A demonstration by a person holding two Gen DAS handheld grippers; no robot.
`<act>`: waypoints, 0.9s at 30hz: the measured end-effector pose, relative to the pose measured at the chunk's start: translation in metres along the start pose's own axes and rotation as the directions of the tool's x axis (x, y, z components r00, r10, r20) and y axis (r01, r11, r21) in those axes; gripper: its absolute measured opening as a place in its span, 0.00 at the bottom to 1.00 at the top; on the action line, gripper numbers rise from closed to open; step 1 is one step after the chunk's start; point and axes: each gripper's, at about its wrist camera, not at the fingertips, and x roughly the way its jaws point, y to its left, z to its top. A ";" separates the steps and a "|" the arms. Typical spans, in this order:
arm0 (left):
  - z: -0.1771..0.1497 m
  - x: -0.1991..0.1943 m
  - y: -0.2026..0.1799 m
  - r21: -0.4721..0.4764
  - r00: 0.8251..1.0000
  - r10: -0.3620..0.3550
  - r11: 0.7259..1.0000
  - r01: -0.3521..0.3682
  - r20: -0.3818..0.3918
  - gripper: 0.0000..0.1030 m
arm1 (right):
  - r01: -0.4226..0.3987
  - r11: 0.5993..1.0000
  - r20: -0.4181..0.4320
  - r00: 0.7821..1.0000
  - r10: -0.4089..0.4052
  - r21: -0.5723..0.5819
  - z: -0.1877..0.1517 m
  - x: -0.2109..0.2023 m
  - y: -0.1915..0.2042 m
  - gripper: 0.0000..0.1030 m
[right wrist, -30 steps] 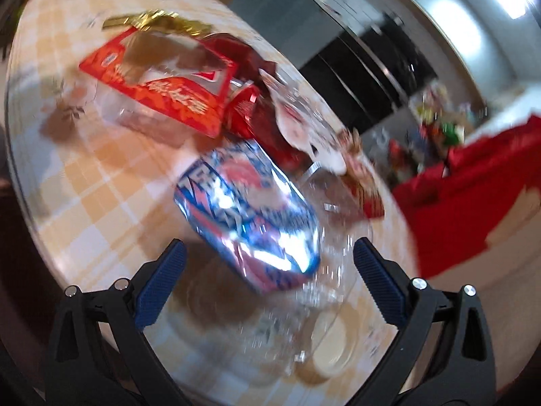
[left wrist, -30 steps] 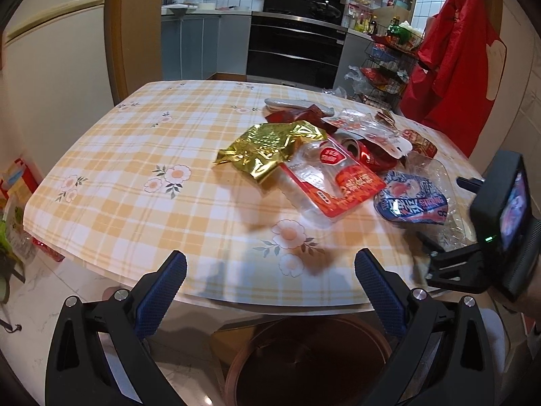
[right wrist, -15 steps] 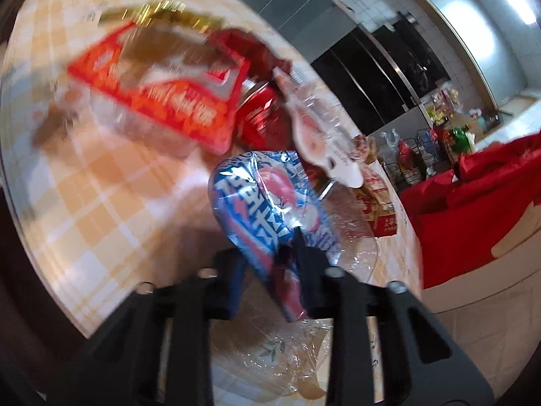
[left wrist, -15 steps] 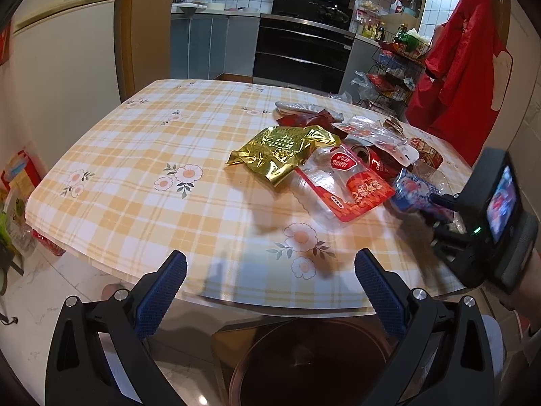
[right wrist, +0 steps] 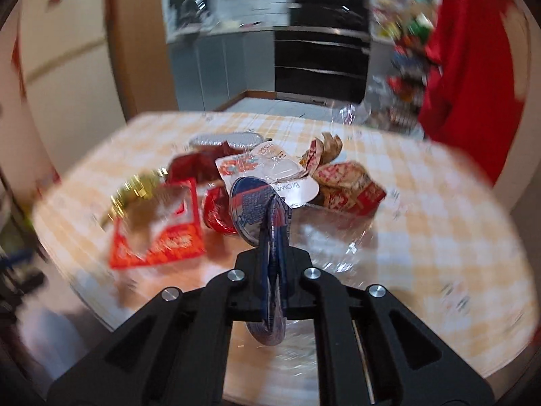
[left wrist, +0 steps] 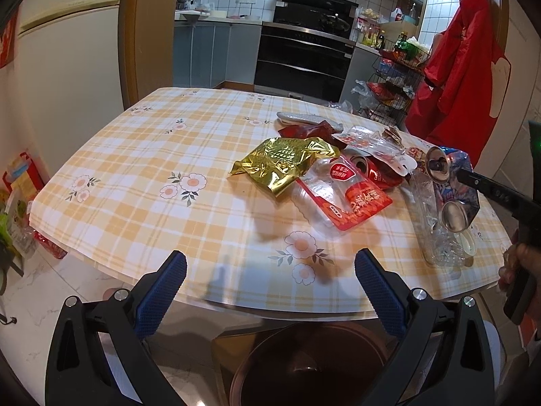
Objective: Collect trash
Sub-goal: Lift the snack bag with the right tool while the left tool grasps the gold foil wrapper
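counter (left wrist: 142, 169): yellow-white plaid, flowers | foil bag (left wrist: 284, 162): gold | snack pouch (left wrist: 355, 199): red, clear window | flattened wrapper (right wrist: 260, 209): blue, red | fingers (left wrist: 162, 291): blue pads, black frame | apron (left wrist: 463, 77): red

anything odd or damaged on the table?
The blue can in the right gripper is crushed flat. Otherwise just a loose litter heap on the table: gold wrapper, red pouch, clear plastic tray.

light: warm indoor, bright | left view sharp | right view motion-blurred | fisheye warp + dark corners
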 end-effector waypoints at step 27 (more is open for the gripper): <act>0.089 0.150 -0.070 0.515 0.978 0.197 0.847 -0.134 -0.070 0.71 | -0.110 0.964 0.018 0.994 0.109 0.244 -0.041 -0.019 -0.026 0.09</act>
